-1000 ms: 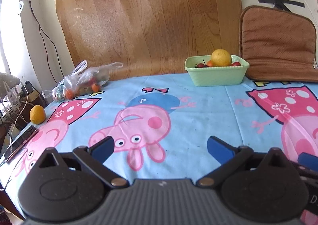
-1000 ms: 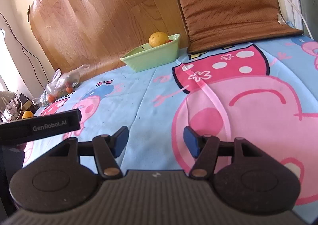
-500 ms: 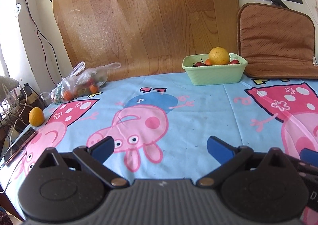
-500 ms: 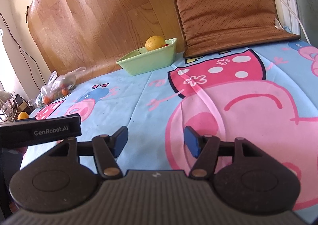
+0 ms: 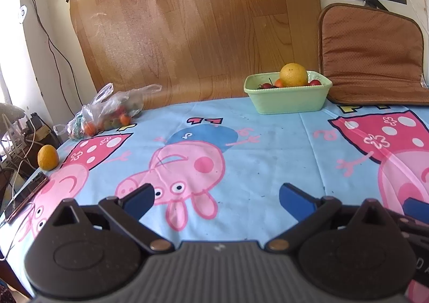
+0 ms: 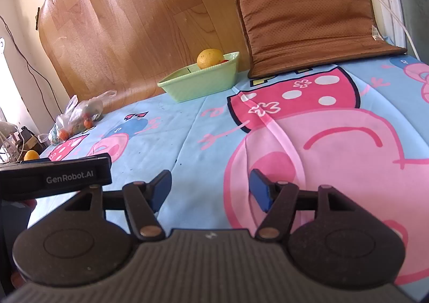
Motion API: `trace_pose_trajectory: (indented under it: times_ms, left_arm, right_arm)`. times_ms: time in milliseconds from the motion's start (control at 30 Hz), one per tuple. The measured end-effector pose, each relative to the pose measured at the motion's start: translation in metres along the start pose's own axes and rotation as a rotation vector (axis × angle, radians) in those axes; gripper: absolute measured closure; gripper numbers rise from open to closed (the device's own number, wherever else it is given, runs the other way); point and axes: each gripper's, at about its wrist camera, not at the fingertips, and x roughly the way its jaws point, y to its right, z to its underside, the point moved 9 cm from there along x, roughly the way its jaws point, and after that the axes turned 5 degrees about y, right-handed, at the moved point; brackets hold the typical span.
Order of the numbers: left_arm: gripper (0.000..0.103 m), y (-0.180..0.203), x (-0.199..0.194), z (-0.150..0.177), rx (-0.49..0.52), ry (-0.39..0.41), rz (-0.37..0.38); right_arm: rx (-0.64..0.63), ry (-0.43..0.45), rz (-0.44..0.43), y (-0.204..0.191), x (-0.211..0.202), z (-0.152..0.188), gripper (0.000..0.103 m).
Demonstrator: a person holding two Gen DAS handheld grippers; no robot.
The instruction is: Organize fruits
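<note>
Worktop (image 5: 268,142), cartoon cloth: staging surface.
Bowl (image 5: 288,96) at far edge, collecting fruit: orange (image 5: 293,74) on top, small red fruit beside it.
Bag (image 5: 107,112) of fruit at far-left corner, unsorted.
Loose orange (image 5: 47,157) at left edge, likely next.
Left gripper (image 5: 215,199), right gripper (image 6: 210,187): both spread, empty, low over near edge.
Versus earlier: views slightly shifted, bowl sits lower in left view; fruit unmoved.

Left black plastic two-finger gripper (image 5: 215,199): blue pads, brass pivot pins, ribbed grey body. Right black plastic two-finger gripper (image 6: 210,190): same build; white "GenRobot.AI" lettering on neighbouring housing.
</note>
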Motion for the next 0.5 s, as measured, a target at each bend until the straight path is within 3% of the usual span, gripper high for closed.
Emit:
trace_pose_trajectory:
  times_ms: [500]
  left_arm:
    - [0.000, -0.0068, 0.0056, 0.0052, -0.018, -0.049, -0.001]
  right_arm:
    - [0.003, 0.003, 0.002, 0.0009, 0.0005, -0.0007, 0.035]
